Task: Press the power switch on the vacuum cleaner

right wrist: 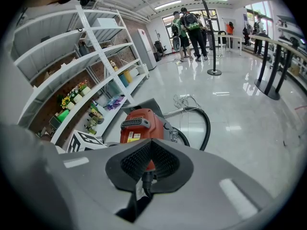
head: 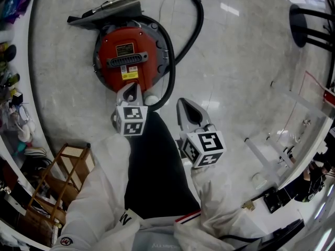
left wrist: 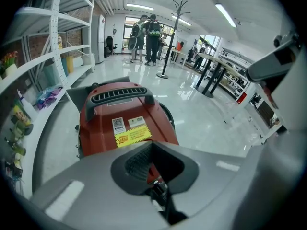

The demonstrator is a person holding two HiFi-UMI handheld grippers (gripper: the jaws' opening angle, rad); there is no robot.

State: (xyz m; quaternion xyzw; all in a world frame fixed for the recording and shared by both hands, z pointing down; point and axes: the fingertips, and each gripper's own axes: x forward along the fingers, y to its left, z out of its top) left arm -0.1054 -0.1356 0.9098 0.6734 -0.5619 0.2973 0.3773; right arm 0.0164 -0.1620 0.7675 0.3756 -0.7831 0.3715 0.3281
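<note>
Glossy tile floor (head: 235, 61). Left gripper (head: 131, 88), jaws together for poking, hangs over near rim of vacuum cleaner (head: 128, 59); right gripper (head: 184, 106), likewise closed and empty, sits clear.

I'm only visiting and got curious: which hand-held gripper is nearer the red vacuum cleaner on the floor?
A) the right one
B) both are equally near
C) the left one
C: in the head view the left hand-held gripper points at the near edge of the red vacuum cleaner, while the right hand-held gripper sits off to the side over the floor.
</note>
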